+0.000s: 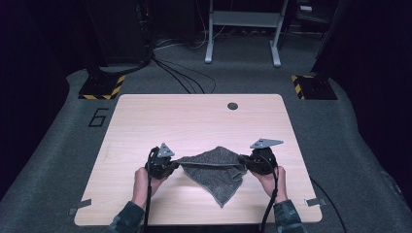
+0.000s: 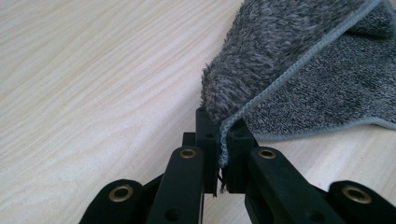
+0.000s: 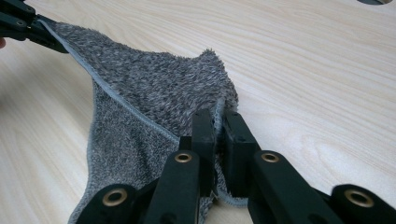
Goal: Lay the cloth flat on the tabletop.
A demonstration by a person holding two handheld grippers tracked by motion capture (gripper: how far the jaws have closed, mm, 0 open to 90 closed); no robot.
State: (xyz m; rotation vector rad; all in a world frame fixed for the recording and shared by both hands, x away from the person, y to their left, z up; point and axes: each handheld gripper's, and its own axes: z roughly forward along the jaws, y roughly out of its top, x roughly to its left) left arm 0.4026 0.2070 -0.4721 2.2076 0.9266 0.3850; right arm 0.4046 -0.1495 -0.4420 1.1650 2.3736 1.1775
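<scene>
So both claws are clamped on the fuzzy grey terry towel (image 1: 214, 171): the left gripper (image 2: 223, 151) pinches its stitched hem at one corner, the right gripper (image 3: 218, 140) bites the opposite corner. The towel hangs stretched between them over the near half of the pale wooden table (image 1: 194, 116), its lower point drooping onto the tabletop.
</scene>
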